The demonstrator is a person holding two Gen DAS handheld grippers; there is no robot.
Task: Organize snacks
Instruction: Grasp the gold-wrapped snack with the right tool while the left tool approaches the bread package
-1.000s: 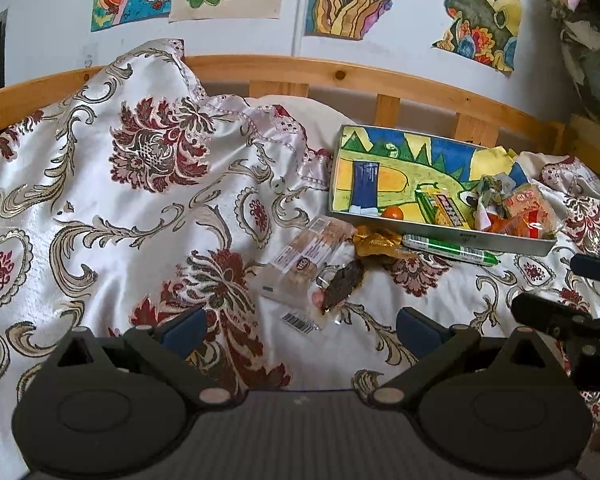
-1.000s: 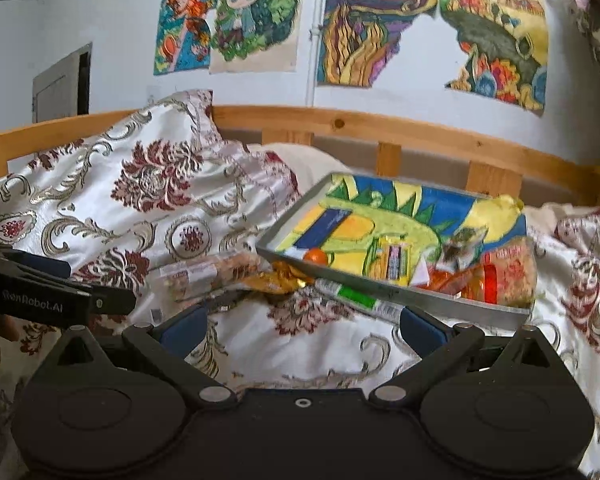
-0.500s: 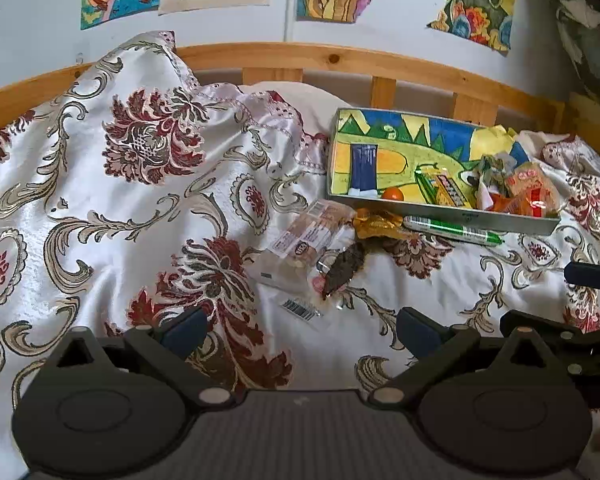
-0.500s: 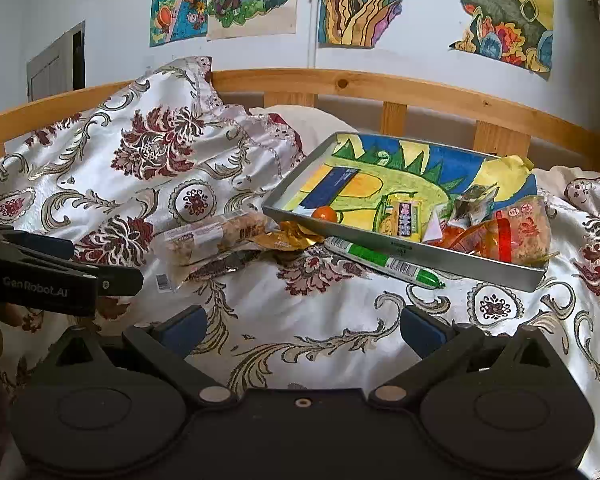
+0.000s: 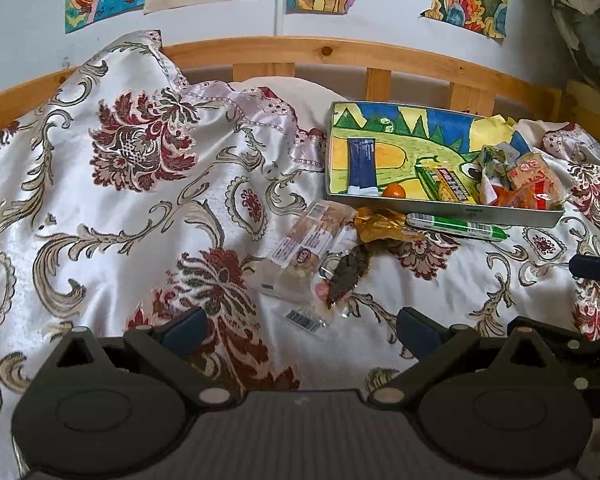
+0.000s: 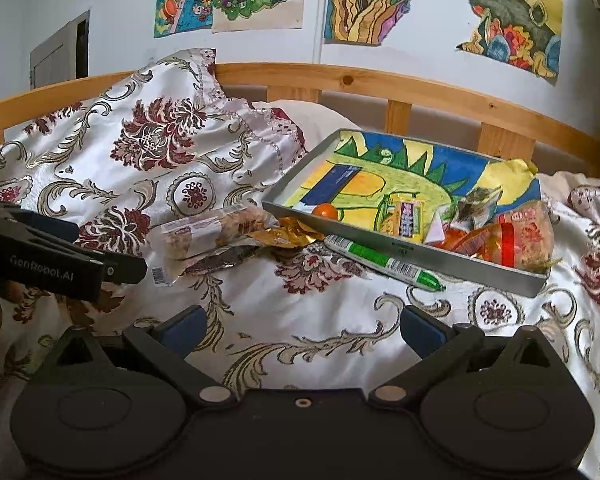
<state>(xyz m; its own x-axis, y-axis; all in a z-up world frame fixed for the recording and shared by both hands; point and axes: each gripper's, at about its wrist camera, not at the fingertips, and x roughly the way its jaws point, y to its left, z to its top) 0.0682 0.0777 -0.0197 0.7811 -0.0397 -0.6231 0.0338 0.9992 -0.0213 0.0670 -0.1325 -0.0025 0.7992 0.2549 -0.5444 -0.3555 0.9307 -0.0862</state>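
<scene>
A grey tray (image 5: 512, 213) (image 6: 452, 256) with a colourful drawing inside lies on the bed and holds several snacks at its right end, plus a blue packet (image 5: 362, 166) and an orange ball (image 5: 394, 191). In front of it on the bedspread lie a clear biscuit pack (image 5: 314, 238) (image 6: 212, 230), a dark snack pack (image 5: 348, 274), a gold wrapper (image 5: 380, 225) (image 6: 286, 236) and a green-and-white sausage stick (image 5: 456, 227) (image 6: 384, 261). My left gripper (image 5: 300, 330) is open and empty, short of the biscuit pack. My right gripper (image 6: 302, 326) is open and empty, short of the sausage stick.
A wooden bed rail (image 5: 340, 54) runs behind the tray under a wall with drawings. The flowered satin bedspread (image 5: 140, 200) bulges up at the left. The left gripper shows at the left edge of the right wrist view (image 6: 60, 264).
Both grippers have pulled back and tilted slightly, so the tray and loose snacks sit a little farther away. Nothing on the bed has moved. Both stay open.
</scene>
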